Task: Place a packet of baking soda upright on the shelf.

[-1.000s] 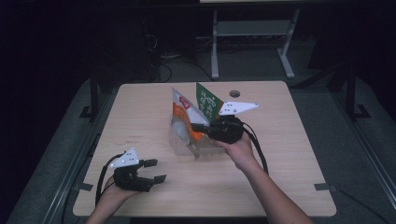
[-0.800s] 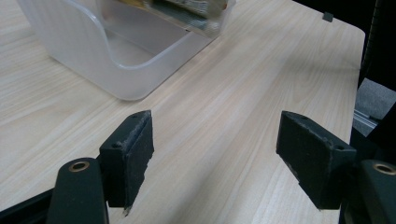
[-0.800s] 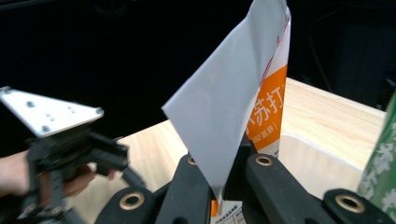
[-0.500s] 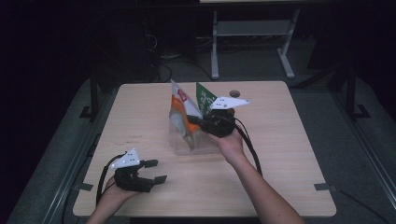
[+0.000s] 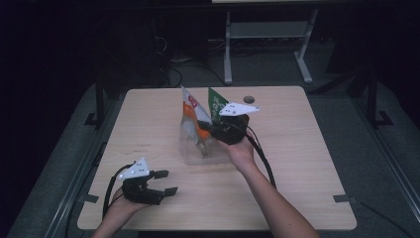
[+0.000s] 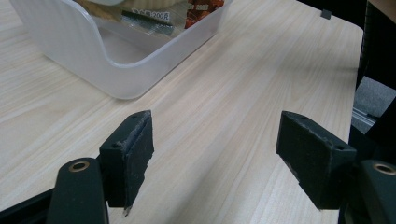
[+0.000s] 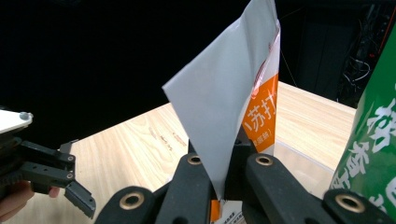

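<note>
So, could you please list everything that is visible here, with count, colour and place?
table: one, light wood, under everything.
bin: one, clear plastic, table centre.
orange and white packet: one, standing in the bin, clamped by the right gripper.
green packet: one, upright in the bin, behind the orange one.
metal stand: one, grey, on the floor beyond the table.
left gripper: black, jaws open, near table edge.
right gripper: black, at the bin.

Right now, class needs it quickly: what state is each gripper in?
Left gripper: open, holding nothing, low over the table.
Right gripper: closed on the white-and-orange snack packet over the clear plastic bin.
</note>
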Action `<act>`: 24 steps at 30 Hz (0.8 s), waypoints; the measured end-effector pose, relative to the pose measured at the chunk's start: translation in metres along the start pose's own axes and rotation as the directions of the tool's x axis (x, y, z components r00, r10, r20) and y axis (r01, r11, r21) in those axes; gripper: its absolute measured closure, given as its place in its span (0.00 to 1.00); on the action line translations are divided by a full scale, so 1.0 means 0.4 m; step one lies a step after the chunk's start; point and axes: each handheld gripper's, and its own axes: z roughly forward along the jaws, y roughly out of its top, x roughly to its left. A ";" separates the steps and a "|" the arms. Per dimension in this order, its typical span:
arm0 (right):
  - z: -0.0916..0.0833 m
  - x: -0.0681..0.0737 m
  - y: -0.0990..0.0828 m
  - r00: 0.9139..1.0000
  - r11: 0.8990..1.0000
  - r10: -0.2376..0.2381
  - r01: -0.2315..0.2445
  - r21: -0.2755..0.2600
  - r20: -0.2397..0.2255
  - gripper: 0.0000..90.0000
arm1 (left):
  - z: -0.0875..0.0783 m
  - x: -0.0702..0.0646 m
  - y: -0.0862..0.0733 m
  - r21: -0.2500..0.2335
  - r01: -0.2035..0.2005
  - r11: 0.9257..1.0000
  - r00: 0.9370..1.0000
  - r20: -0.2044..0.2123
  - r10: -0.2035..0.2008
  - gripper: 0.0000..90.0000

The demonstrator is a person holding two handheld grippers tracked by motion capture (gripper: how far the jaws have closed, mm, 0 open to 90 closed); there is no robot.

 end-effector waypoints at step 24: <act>0.047 -0.009 -0.060 1.000 0.996 -0.002 0.001 0.084 0.009 1.00 | 0.018 -0.005 -0.004 0.033 -0.008 0.999 1.000 0.009 0.008 0.28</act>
